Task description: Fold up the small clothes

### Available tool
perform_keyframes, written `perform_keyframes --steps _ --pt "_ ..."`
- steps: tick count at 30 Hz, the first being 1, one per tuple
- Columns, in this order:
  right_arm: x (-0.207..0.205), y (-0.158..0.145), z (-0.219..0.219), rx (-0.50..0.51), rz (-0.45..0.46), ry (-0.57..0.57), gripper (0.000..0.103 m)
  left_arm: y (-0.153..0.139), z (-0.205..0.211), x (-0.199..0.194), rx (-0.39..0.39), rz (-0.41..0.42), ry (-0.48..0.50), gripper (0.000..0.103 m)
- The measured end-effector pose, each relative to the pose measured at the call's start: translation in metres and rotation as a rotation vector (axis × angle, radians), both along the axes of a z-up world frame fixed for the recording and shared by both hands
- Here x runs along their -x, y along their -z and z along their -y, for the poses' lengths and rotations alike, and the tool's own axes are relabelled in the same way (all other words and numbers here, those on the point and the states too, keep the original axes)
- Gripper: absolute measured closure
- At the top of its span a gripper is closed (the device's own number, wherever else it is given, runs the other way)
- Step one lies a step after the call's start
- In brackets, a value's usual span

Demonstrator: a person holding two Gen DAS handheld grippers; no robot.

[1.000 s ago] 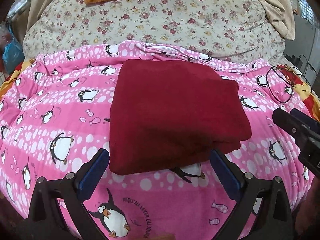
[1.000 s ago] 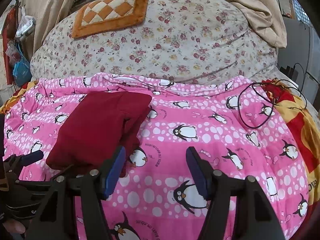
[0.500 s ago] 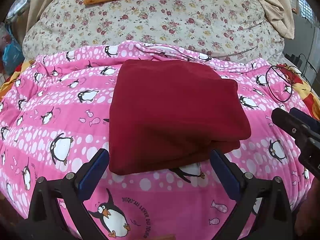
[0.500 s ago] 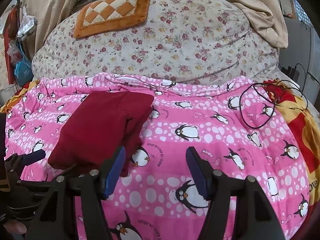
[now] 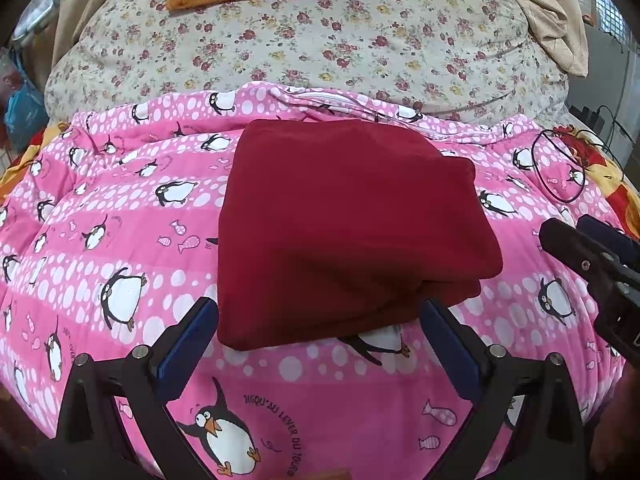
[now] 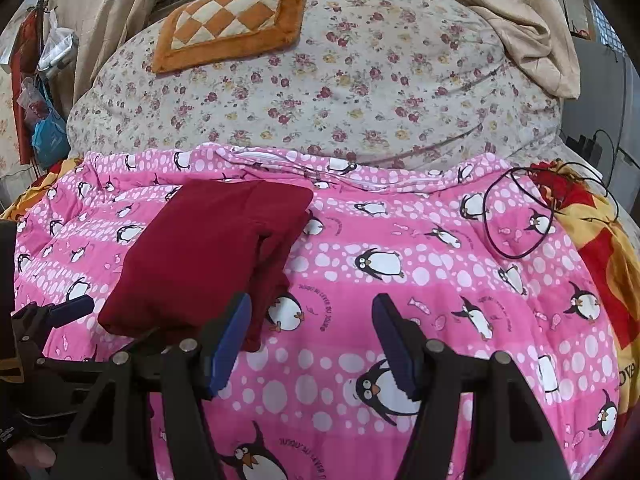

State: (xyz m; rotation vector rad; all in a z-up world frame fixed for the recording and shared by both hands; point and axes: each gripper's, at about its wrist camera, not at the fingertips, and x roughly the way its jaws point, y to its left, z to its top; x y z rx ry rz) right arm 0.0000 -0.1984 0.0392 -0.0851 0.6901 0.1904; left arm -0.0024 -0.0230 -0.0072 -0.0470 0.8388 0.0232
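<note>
A dark red garment [image 5: 344, 232] lies folded into a thick rectangle on the pink penguin blanket [image 5: 120, 240]. In the left wrist view my left gripper [image 5: 316, 316] stands open, its blue pads just short of the garment's near edge, nothing between them. The right gripper's tip [image 5: 592, 256] shows at the right edge of that view. In the right wrist view the garment [image 6: 212, 252] sits to the left, and my right gripper [image 6: 312, 328] is open over bare blanket [image 6: 400, 240] beside the garment's right edge. The left gripper's fingers [image 6: 72, 308] show at the far left.
A floral quilt [image 5: 320, 48] is heaped behind the blanket, with an orange checked cushion [image 6: 232, 20] on top. A black cable loop [image 6: 516, 216] lies on the blanket at the right, by a yellow and red cloth [image 6: 600, 248]. Bags [image 6: 44, 120] hang at the left.
</note>
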Motion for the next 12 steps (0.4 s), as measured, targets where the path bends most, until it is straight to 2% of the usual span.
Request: perform_keyframes --steps 12 --pt "0.0012 0.0011 -0.0021 0.001 -0.003 -0.005 0.037 -0.0006 0.0035 0.0007 -0.010 0.019 0.022 0.014"
